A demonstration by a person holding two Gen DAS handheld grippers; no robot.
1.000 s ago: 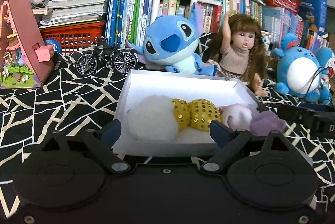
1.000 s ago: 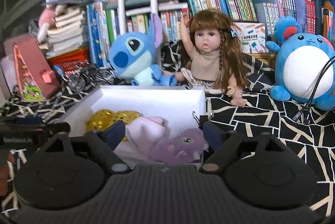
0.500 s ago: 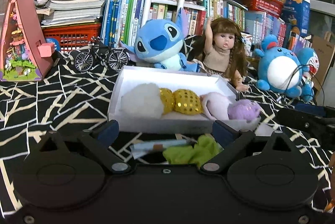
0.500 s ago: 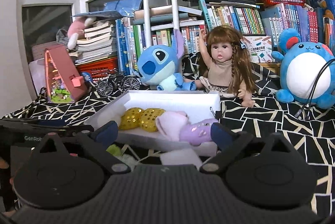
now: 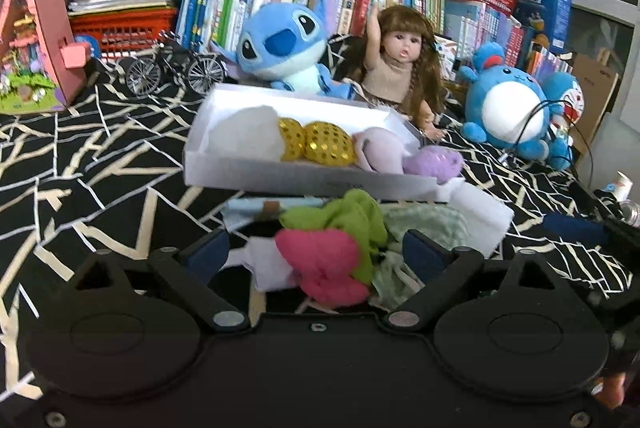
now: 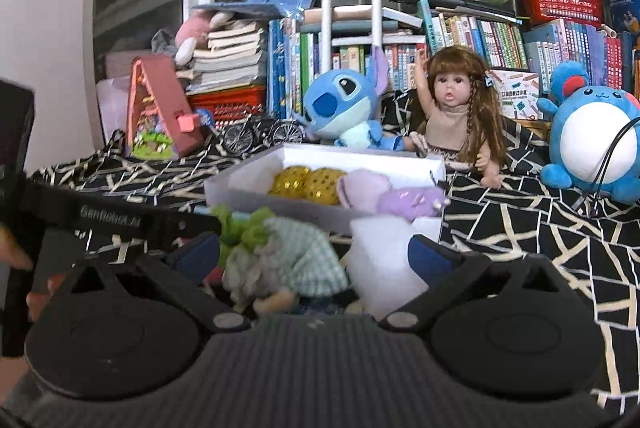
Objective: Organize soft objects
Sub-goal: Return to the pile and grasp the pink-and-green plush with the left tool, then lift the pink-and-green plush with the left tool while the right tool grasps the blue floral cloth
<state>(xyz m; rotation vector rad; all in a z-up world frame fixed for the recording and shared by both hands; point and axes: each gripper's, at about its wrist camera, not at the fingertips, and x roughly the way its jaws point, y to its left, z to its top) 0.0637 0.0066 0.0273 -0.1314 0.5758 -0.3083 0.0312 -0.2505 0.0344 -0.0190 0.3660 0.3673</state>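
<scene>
The left claw (image 5: 316, 254) is spread wide around a soft pink and green plush toy (image 5: 326, 260). The right claw (image 6: 314, 254) is spread around a checked cloth doll (image 6: 296, 260), maybe not touching. Far behind sits the white cardboard box (image 5: 280, 172).

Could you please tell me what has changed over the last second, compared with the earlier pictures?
Both grippers pulled back from the white box, left gripper and right gripper alike, so a pile in front of it came into view: a pink and green soft toy and a checked green soft toy. Both stay open, holding nothing. The box contents and the plush toys behind have not moved.
</scene>
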